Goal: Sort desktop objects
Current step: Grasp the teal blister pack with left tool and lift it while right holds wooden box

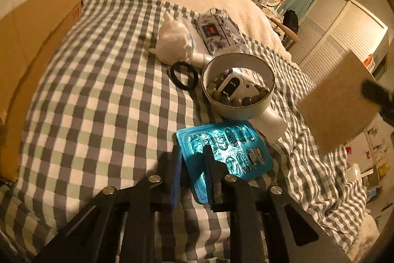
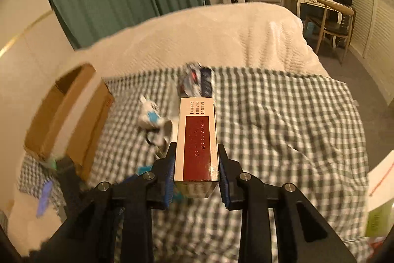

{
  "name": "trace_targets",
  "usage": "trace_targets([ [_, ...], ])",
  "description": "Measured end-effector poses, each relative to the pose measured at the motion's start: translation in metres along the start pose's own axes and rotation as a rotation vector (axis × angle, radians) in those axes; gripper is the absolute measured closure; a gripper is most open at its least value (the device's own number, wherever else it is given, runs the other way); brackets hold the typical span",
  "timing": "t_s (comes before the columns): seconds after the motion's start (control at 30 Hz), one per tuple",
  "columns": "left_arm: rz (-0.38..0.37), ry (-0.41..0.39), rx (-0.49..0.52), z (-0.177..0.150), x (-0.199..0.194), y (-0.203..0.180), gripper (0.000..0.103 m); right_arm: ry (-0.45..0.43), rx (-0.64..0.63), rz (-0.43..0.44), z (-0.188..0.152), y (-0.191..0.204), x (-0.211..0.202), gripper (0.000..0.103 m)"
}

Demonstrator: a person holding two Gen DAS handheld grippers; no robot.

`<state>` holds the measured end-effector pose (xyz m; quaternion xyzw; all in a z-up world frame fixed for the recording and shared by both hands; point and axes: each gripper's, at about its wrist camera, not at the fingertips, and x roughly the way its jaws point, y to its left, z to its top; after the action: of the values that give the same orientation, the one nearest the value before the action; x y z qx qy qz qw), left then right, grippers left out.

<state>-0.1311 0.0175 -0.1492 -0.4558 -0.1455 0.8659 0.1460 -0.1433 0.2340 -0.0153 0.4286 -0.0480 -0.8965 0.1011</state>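
My left gripper (image 1: 191,152) straddles the near left edge of a teal blister pack of pills (image 1: 225,150) that lies on the checked cloth (image 1: 98,102); its jaws stand slightly apart around the pack. My right gripper (image 2: 197,152) is shut on a white box with a dark red panel (image 2: 196,139) and holds it above the cloth. The same box shows in the left wrist view (image 1: 337,102) at the right, raised. A white bowl (image 1: 256,65) holds dark beads and a small white device.
A white toy (image 1: 173,41), a black ring (image 1: 183,75), a patterned packet (image 1: 216,32) and a white tube (image 1: 272,122) lie around the bowl. An open cardboard box (image 2: 66,115) stands at the left of the cloth. A white quilt (image 2: 209,41) lies beyond.
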Motion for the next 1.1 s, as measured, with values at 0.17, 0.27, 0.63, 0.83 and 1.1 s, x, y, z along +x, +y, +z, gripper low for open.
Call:
trace_targets([
  [0.17, -0.150, 0.000, -0.056, -0.001, 0.008, 0.003, 0.025, 0.088, -0.094, -0.085, -0.014, -0.005, -0.020, 0.074],
  [0.27, -0.139, -0.008, 0.015, -0.005, 0.007, -0.012, 0.044, 0.119, -0.107, -0.111, -0.033, -0.011, -0.025, 0.074],
  [0.63, -0.124, -0.080, 0.198, -0.018, -0.023, -0.054, 0.096, 0.167, -0.081, -0.122, -0.064, -0.030, -0.010, 0.074],
  [0.83, -0.134, -0.084, 0.288, -0.028, -0.017, -0.081, 0.094, 0.159, -0.067, -0.101, -0.070, -0.037, -0.008, 0.074],
  [1.1, -0.183, -0.070, 0.245, -0.026, 0.013, -0.098, 0.072, 0.155, -0.049, -0.087, -0.073, -0.042, -0.004, 0.074],
])
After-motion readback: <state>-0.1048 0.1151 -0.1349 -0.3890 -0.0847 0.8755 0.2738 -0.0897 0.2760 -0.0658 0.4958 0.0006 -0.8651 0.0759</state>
